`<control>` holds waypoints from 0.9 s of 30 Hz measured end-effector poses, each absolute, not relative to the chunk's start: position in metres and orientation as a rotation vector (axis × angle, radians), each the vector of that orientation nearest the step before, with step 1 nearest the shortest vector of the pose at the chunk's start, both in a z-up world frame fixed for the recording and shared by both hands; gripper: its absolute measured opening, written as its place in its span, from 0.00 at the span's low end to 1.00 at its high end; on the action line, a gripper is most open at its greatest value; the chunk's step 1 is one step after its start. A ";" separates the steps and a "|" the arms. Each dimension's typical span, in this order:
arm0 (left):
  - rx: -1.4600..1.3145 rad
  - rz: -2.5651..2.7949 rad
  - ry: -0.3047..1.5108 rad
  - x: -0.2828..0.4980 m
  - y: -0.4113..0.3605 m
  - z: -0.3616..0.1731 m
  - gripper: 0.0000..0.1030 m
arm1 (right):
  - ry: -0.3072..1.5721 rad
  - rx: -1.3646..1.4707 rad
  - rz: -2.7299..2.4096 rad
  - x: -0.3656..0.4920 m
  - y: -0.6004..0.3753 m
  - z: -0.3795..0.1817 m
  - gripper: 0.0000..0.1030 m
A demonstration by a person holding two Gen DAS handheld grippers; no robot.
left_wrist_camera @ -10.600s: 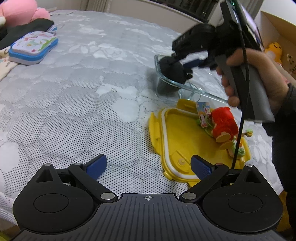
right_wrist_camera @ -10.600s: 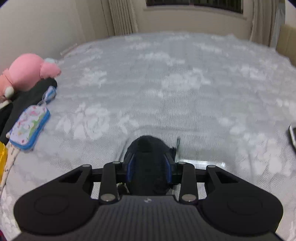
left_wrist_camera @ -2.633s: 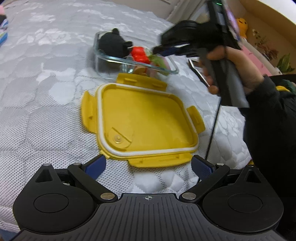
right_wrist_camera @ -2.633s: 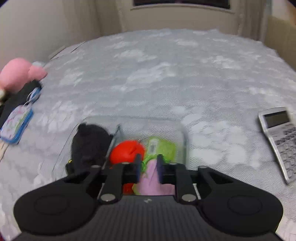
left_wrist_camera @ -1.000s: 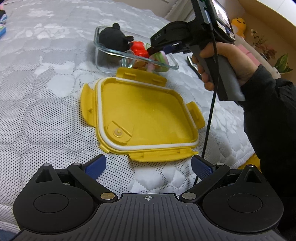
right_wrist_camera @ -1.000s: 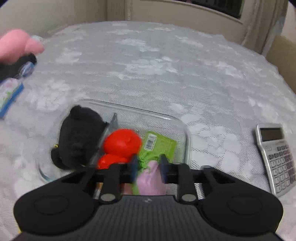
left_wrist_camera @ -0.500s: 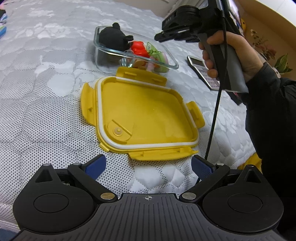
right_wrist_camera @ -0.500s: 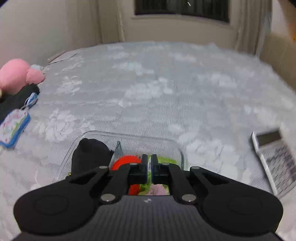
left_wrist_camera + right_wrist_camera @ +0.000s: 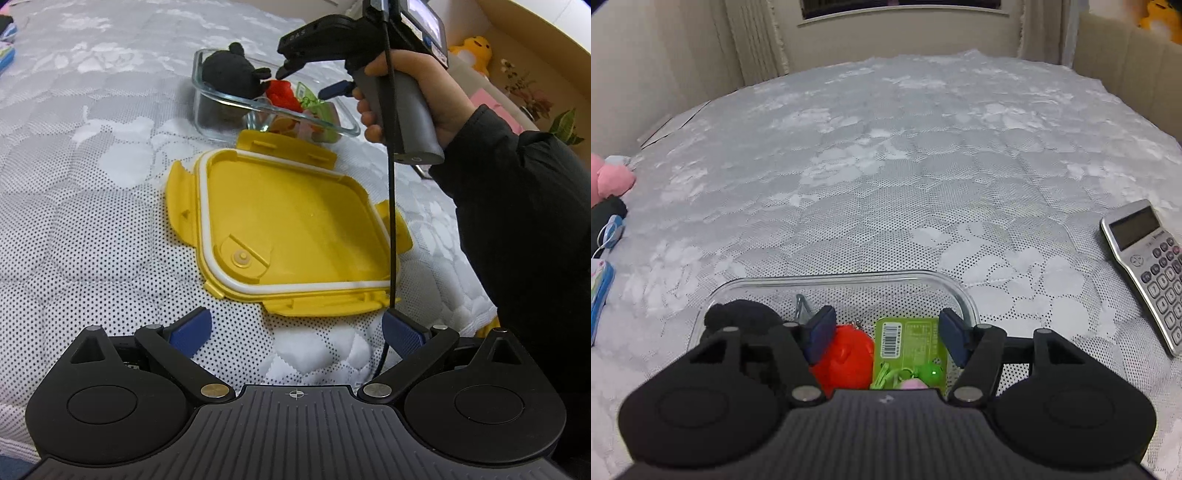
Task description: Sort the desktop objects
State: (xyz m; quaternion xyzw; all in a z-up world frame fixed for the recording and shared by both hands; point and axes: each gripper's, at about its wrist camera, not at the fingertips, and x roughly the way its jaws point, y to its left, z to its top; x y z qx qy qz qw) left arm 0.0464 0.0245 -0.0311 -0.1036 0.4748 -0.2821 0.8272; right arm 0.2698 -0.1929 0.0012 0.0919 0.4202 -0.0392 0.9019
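A clear glass container (image 9: pixel 221 99) (image 9: pixel 827 284) sits on the grey quilted bed. Inside lie a black plush (image 9: pixel 229 74) (image 9: pixel 738 314), a red toy (image 9: pixel 282 94) (image 9: pixel 846 354) and a green tagged keychain (image 9: pixel 310 101) (image 9: pixel 908 343). My right gripper (image 9: pixel 884 328) (image 9: pixel 314 79) hovers just above the container; its jaws are opening, and nothing is pressed between them. The yellow lid (image 9: pixel 288 229) lies upside down in front of the container. My left gripper (image 9: pixel 295 328) stands open at the lid's near edge, holding nothing.
A calculator (image 9: pixel 1148 269) lies to the right of the container. A pink plush (image 9: pixel 609 179) and a blue-edged pouch (image 9: pixel 600 291) sit at the far left. A person's hand (image 9: pixel 410 74) and dark sleeve (image 9: pixel 517 206) hold the right gripper, whose cable (image 9: pixel 391 184) hangs across the lid.
The right gripper let go of the pink and green keychain into the container, closed empty, and now its jaws stand apart above the toys. The left gripper has not moved.
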 end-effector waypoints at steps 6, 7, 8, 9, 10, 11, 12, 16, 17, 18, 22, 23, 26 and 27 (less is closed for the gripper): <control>-0.230 -0.599 1.009 0.046 0.024 -0.031 0.98 | 0.891 0.212 -0.106 0.272 -0.203 0.000 0.44; -0.225 -0.601 1.007 0.045 0.023 -0.030 0.98 | 0.900 0.223 -0.095 0.273 -0.205 -0.002 0.36; -0.220 -0.604 1.004 0.043 0.023 -0.029 0.98 | 0.897 0.227 -0.081 0.273 -0.206 -0.004 0.35; -0.215 -0.606 1.000 0.041 0.023 -0.027 0.98 | 0.893 0.231 -0.067 0.272 -0.206 -0.005 0.31; -0.213 -0.606 0.997 0.040 0.024 -0.026 0.98 | 0.886 0.227 -0.054 0.271 -0.206 -0.004 0.21; -0.214 -0.604 0.996 0.040 0.024 -0.026 0.98 | 0.872 0.207 -0.049 0.268 -0.205 -0.001 0.11; -0.216 -0.601 0.996 0.041 0.024 -0.025 0.98 | 0.853 0.178 -0.054 0.265 -0.202 0.002 0.09; -0.220 -0.608 1.001 0.043 0.022 -0.026 0.98 | 0.779 0.079 -0.049 0.251 -0.197 0.022 0.03; -0.218 -0.612 1.002 0.043 0.021 -0.026 0.98 | 0.768 0.081 -0.043 0.249 -0.198 0.027 0.02; -0.215 -0.617 1.002 0.043 0.020 -0.026 0.98 | 0.758 0.087 -0.036 0.247 -0.199 0.032 0.01; -0.203 -0.627 0.999 0.042 0.016 -0.026 0.98 | 0.721 0.107 -0.022 0.241 -0.201 0.049 0.01; -0.203 -0.626 0.999 0.042 0.016 -0.026 0.98 | 0.718 0.104 -0.021 0.241 -0.201 0.050 0.01; -0.206 -0.621 1.000 0.042 0.017 -0.027 0.98 | 0.747 0.090 -0.028 0.244 -0.199 0.043 0.01; -0.207 -0.619 1.001 0.042 0.017 -0.027 0.98 | 0.756 0.086 -0.033 0.245 -0.198 0.037 0.01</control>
